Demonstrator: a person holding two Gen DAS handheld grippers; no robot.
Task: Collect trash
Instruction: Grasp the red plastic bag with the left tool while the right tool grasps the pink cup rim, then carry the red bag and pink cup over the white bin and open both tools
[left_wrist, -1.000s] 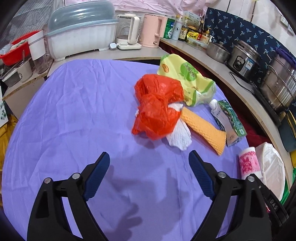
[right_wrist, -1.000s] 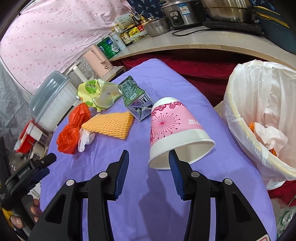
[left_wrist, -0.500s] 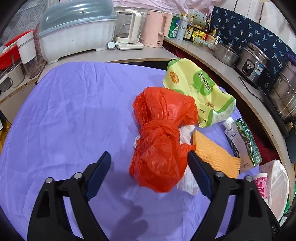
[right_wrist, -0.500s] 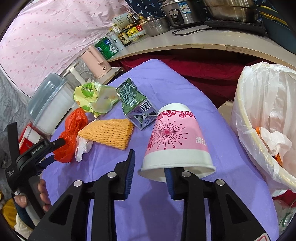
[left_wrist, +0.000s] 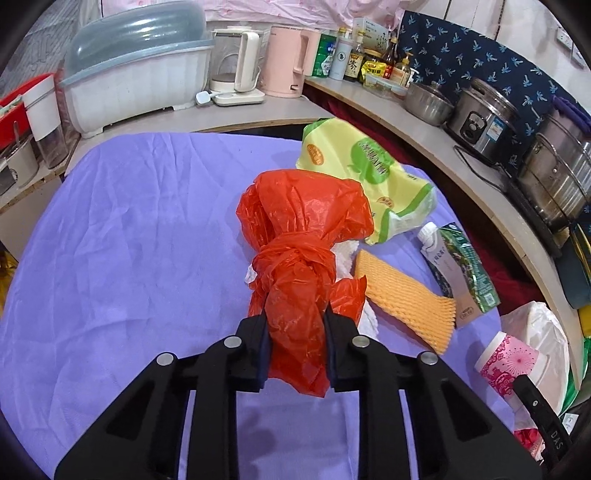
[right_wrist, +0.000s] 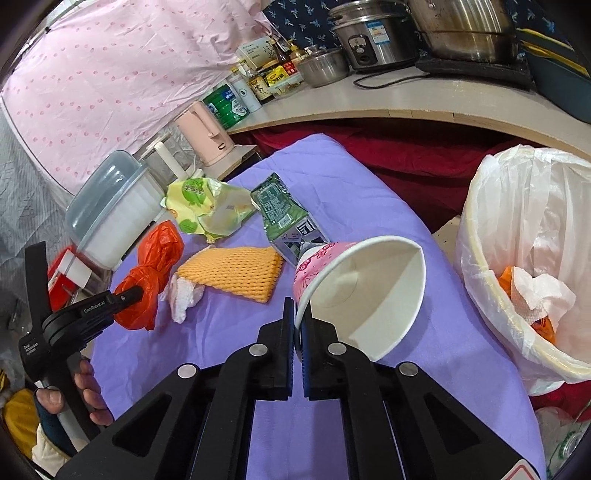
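My left gripper is shut on the near end of a knotted red plastic bag lying on the purple cloth. My right gripper is shut on the rim of a pink paper cup, tilted with its mouth toward me. The cup also shows in the left wrist view. On the cloth lie a yellow foam net, a green drink carton, a yellow-green snack bag and a white tissue. The white-lined trash bin stands right of the table.
A curved counter behind holds kettles, bottles, pots and a rice cooker. A covered dish rack stands at the back left. A red cloth lies between table and counter. The bin holds some trash.
My left gripper moved forward to the red bag and closed on it. My right gripper closed on the cup's rim and the cup tipped its mouth toward me.
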